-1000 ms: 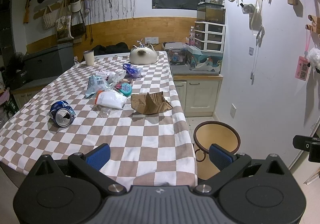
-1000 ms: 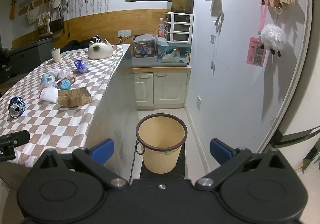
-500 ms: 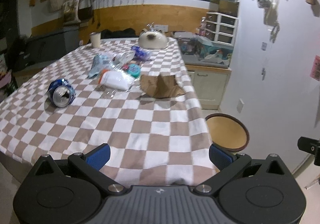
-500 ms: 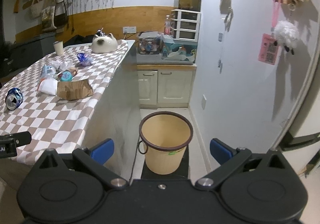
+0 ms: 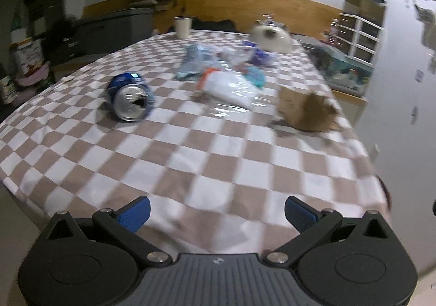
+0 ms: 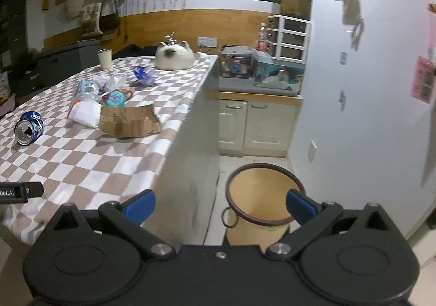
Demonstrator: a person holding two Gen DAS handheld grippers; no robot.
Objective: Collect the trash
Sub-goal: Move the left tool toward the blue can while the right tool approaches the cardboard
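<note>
Trash on the checked table point(image 5: 207, 158): a can point(image 5: 130, 97), plastic bag point(image 5: 231, 87) and cardboard point(image 5: 306, 112) beside it. Left gripper point(image 5: 216, 213) and right gripper point(image 6: 220, 205) both wide, empty; bin point(image 6: 263, 197) on the floor beside the table.

On the table point(image 6: 90, 167): can point(image 6: 28, 128) far left, on its side; cardboard piece point(image 6: 128, 122) near the right edge; plastic bag point(image 6: 85, 112) between them. Cup point(image 6: 105, 59) at the far end. Bin point(image 6: 260, 199) on the floor, right of the table.

Left wrist view over checkered table point(image 5: 218, 147); right beside it, sharing its litter.
</note>
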